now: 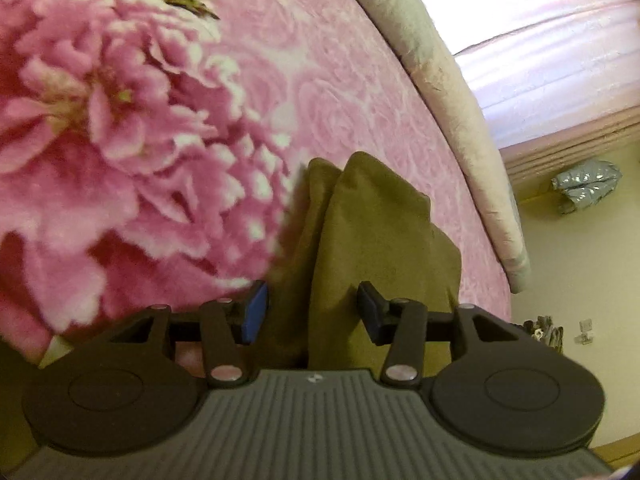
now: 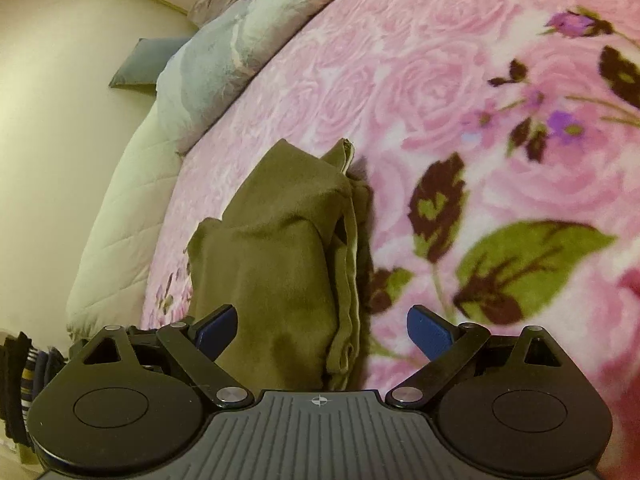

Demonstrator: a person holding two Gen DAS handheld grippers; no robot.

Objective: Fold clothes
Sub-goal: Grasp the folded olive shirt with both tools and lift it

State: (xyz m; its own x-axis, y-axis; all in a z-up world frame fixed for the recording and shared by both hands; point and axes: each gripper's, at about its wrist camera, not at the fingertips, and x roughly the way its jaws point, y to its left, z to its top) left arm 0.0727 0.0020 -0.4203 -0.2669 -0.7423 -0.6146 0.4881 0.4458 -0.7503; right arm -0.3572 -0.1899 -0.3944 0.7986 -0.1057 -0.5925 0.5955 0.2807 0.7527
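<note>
Pink floral blanket (image 1: 360,92) covers the bed, a pale quilt (image 1: 452,92) along its edge. Folded olive garment (image 2: 276,256) lies between both spread-apart, empty grippers: left gripper (image 1: 312,312) and right gripper (image 2: 322,330).

garment (image 2: 280,248) on blanket (image 2: 440,100), pillow (image 2: 224,52) behind

I'm working in a home bedroom: a pink floral blanket (image 2: 460,92) covers the bed, with a rumpled quilt (image 2: 224,56) at its edge.
</note>
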